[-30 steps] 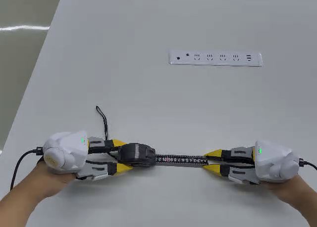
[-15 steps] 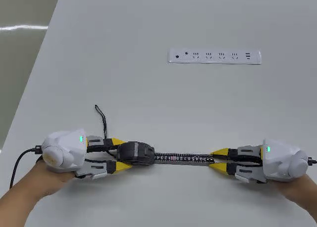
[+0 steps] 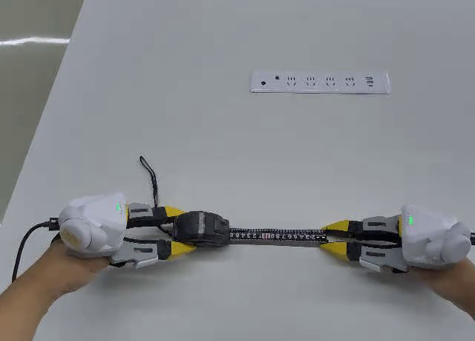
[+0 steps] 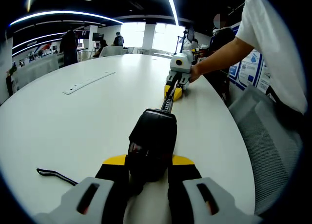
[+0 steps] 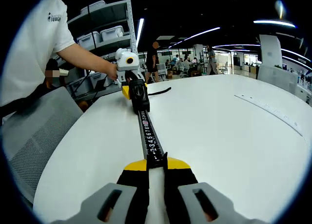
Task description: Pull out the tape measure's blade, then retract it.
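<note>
The fingers (image 4: 115, 161) of my left gripper (image 3: 179, 229) are clamped on the black case of the tape measure (image 4: 152, 143), one yellow tip on each side of it. The case rests on the white tabletop (image 3: 223, 133). The fingers (image 5: 136, 168) of my right gripper (image 3: 333, 238) are pinched tight on the far end of the blade (image 5: 149, 134), with the yellow tips nearly meeting over it.

The blade lies drawn out in a straight line along the tabletop, from the mouth of the case to my right fingers. In the right gripper view I read black numerals on it, 2 through 9, with a red mark after them. Further along, the printing is too small for me to read.

I count one tape measure and one black wrist strap (image 3: 151, 179). The strap lies in a thin loop on the tabletop just beyond my left fingers. Each gripper shows one green light on its white body.

Well apart, further up the tabletop, lies one white power strip (image 3: 319, 82) with a single row of sockets.

In the right gripper view, shelves (image 5: 127, 19) carry pale storage bins (image 5: 111, 32); I cannot tell what is in them. My white sleeve (image 5: 39, 33) bears a small dark printed word I cannot read for certain.
</note>
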Demonstrator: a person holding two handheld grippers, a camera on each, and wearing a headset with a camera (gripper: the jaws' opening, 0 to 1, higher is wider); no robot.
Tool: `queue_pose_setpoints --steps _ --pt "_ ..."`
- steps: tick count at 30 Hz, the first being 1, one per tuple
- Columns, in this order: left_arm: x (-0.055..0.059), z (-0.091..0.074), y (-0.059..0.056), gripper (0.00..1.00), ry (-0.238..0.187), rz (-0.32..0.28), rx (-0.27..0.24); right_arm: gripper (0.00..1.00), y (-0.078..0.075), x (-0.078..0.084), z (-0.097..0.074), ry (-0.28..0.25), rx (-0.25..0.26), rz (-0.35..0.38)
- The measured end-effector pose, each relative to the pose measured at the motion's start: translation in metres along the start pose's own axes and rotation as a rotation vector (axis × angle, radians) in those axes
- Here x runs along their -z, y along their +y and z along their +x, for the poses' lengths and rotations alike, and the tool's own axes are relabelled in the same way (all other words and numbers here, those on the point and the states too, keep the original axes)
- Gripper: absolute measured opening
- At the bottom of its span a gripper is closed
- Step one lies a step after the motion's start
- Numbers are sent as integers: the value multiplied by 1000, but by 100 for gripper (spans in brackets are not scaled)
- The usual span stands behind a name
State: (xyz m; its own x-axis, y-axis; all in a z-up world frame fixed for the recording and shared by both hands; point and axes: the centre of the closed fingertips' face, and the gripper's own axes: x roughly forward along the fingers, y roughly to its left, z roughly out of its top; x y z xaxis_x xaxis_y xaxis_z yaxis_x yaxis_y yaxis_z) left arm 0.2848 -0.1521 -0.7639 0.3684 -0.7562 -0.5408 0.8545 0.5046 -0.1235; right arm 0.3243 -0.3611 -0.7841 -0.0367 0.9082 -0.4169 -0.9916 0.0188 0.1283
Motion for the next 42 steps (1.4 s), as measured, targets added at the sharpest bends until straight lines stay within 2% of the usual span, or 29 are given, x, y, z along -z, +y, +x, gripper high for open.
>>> queue_pose_setpoints --steps 17,25,42 --pt "-4 0 -4 26 1 -8 -3 7 -4 5 -9 2 3 9" --pt "-6 -1 -5 26 2 -8 -3 7 -3 1 -12 8 2 16" --pt "-6 -1 -6 26 5 -7 -4 7 -3 4 -33 -7 27 42"
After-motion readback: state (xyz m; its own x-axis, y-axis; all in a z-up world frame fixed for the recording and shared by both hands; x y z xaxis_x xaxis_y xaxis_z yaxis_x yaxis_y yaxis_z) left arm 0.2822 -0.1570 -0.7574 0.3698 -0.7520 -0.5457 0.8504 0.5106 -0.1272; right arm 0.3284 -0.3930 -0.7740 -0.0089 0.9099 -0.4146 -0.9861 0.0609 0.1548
